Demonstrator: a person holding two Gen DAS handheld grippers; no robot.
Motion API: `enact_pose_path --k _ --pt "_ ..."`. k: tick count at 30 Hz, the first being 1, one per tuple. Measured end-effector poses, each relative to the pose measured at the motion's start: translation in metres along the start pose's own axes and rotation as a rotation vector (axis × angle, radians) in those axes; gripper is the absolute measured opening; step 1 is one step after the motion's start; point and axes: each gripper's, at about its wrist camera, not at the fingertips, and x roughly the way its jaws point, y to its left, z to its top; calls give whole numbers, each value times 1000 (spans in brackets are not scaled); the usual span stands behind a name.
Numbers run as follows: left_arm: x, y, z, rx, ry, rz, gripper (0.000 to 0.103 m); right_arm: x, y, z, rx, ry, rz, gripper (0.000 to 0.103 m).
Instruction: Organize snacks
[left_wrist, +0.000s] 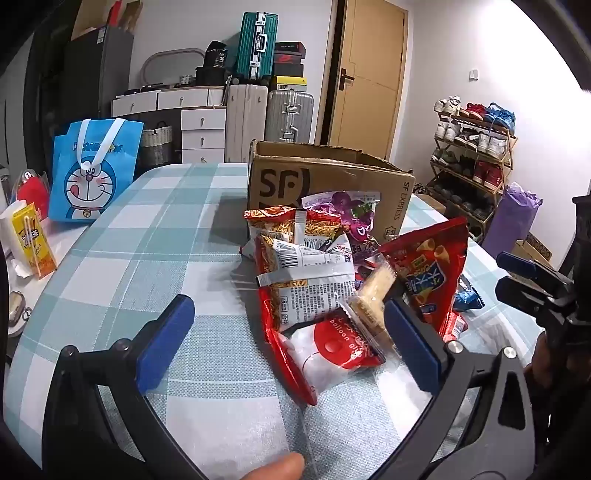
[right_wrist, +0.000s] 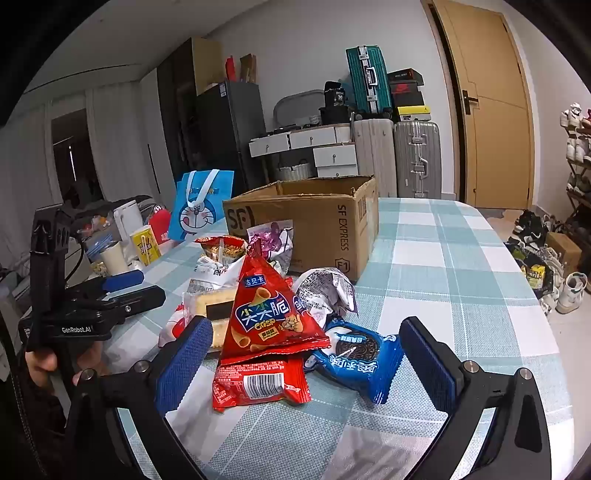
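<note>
Snack pile sits on the checked counter (right_wrist: 461, 258) right in front of the open cardboard box (right_wrist: 325, 229), w/ the back packets touching or nearly touching the box's front wall. Closest to the box: purple wrapper (left_wrist: 345, 206) and a noodle-snack bag (left_wrist: 291, 221). Further from the box, a white-and-red noodle bag (left_wrist: 306, 280) lies over a red-and-white pack (left_wrist: 328, 350). A clear-wrapped cracker pack (left_wrist: 373, 299) leans between those and the red cone-crisp bag (right_wrist: 269, 314), which stands up like a pyramid. In front of that bag, on the side away from the box, a flat red packet (right_wrist: 258, 384) shows its barcode; just beside it lies a blue cookie pack (right_wrist: 362, 358). A crumpled silver wrapper (right_wrist: 328, 291) sits between the cookie pack and the box.

Left tool (left_wrist: 291, 339): jaws wide apart, holding nothing, straddling the near-left part of the pile; its right pad is right by the cracker pack, contact unclear. Right tool (right_wrist: 306, 362): jaws wide apart too, nothing gripped, w/ the flat red packet and cookie pack lying between its pads.

Left of the box, at the counter's edge: blue cartoon tote bag (left_wrist: 92, 170) and a yellow drink carton (left_wrist: 33, 240). Behind the box: suitcases (right_wrist: 417, 158) and a wooden door (right_wrist: 491, 110)
</note>
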Motion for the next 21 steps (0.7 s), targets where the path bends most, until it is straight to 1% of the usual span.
enact_pose_path --k 4,7,13,14,21 --pt "-2 3 0 -7 1 -2 102 0 0 0 2 -4 2 103" --pt "-1 -1 -1 3 3 10 102 1 0 0 5 1 4 103" --pt "-5 6 -8 0 1 10 102 1 -1 0 4 0 5 103" --pt "1 4 -2 2 10 11 102 1 -1 0 5 4 4 103" --pt "1 4 -2 2 12 11 102 1 -1 0 5 4 4 103"
